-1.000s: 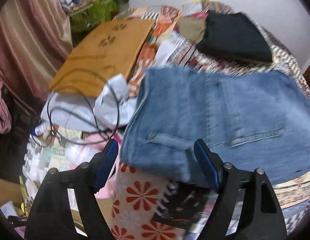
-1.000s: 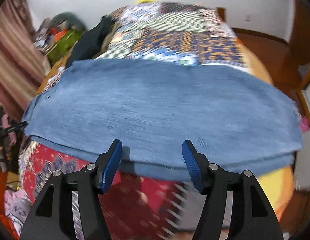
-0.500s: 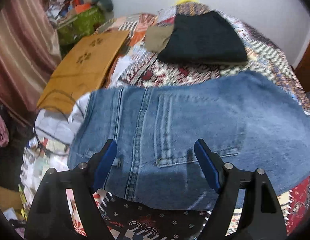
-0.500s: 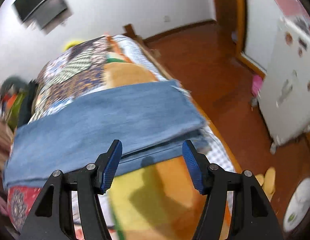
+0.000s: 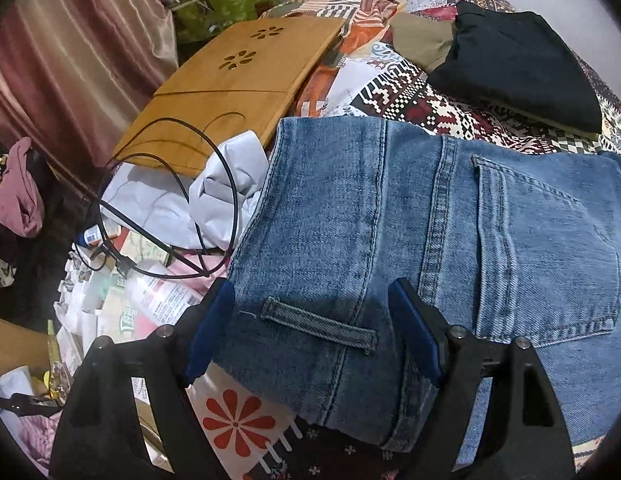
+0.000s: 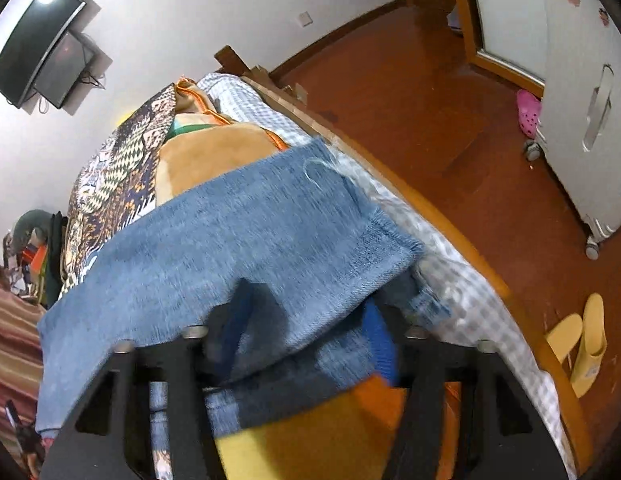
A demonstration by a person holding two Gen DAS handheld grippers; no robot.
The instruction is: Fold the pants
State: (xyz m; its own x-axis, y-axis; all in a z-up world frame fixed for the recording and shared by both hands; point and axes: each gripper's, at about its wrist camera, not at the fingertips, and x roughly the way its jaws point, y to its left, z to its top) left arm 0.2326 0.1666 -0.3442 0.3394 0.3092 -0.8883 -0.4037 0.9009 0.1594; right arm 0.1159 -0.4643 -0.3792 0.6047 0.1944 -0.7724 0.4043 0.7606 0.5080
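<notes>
Closing my right gripper [image 6: 306,328] on the hem end of the jeans [image 6: 246,240], low in the frame's middle, with the denim already between its jaws, I want a firm hold for carrying that end over. My left gripper [image 5: 310,328] stands wide at the waistband [image 5: 318,324] on the bed [image 5: 410,92], lower centre, touching nothing yet, seemingly ready to pin it.
</notes>
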